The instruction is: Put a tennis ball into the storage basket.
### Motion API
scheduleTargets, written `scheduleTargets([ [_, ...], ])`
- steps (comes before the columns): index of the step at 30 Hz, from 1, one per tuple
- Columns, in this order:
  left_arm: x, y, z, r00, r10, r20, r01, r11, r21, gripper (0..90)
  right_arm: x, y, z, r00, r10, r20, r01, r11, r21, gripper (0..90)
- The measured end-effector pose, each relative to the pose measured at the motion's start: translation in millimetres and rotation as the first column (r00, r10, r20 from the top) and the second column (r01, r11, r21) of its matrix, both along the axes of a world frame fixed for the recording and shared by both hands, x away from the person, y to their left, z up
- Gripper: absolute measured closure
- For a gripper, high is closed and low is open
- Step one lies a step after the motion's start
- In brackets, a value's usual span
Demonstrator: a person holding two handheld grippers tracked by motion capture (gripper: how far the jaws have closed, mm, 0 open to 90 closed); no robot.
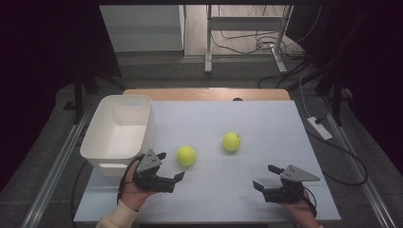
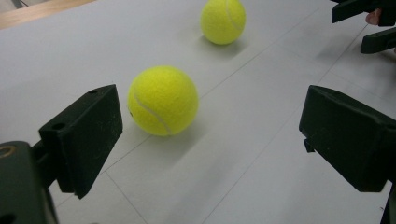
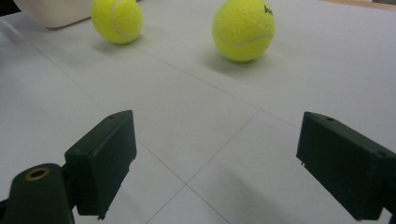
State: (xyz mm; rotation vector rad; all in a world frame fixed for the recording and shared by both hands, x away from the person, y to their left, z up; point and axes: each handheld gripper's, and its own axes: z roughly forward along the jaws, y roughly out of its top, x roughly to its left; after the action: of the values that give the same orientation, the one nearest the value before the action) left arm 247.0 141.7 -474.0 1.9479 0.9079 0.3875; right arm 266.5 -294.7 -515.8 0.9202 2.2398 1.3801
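Two tennis balls on the pale tabletop [image 1: 266, 118]. Near tennis ball [image 1: 187, 156] sits center-left of the high view, just up and right of the left gripper [image 1: 170, 166]. Far tennis ball [image 1: 231, 141] lies right of it, a bit higher in frame, well apart from both grippers.

Left gripper: released, jaws spread wide, nothing between them. In the left gripper view the near tennis ball [image 2: 163, 100] sits left of center, ahead of the jaws and closer to the left jaw, not yet between them; the far tennis ball [image 2: 223, 20] is at the top of the frame.

Right gripper [image 1: 267, 177]: also released, jaws wide, empty, lower right of the high view. In the right gripper view both balls are far off at the top, the far tennis ball [image 3: 243, 30] right of center and the near tennis ball [image 3: 116, 20] upper left.

Key relation: the left gripper is much the nearer to the near tennis ball, which lies ahead and slightly left along its jaw line. Likely a short forward push, nudged left, then close.

White plastic bin [image 1: 110, 152] stands at left of the high view, just beside the left gripper; it looks empty, though the near inner wall is hidden. Probably the drop target.
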Motion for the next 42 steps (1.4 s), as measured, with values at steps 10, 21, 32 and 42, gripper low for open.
scheduleTargets([
  [10,5.4,-7.9,2.7,0.9999,-0.009,-0.005,0.009,0.9997,0.021,6.9,-0.1,-0.1,-0.1,1.0,0.001,0.0,-0.001,1.0,-0.003,11.8],
  [21,11.6,-15.8,4.4,0.9994,-0.026,-0.022,0.027,0.9988,0.041,6.9,-0.4,-0.1,0.1,1.0,-0.001,0.0,0.001,1.0,-0.005,11.9],
  [32,25.6,-27.0,1.5,0.9984,-0.016,-0.054,0.02,0.9967,0.078,5.8,0.1,-0.6,-0.1,1.0,-0.001,0.001,0.001,1.0,-0.008,11.9],
  [42,39.7,-32.1,-3.5,0.9965,0.002,-0.083,0.007,0.9949,0.101,5.3,0.0,-0.5,-0.1,1.0,0.001,0.001,-0.001,1.0,-0.007,12.0],
])
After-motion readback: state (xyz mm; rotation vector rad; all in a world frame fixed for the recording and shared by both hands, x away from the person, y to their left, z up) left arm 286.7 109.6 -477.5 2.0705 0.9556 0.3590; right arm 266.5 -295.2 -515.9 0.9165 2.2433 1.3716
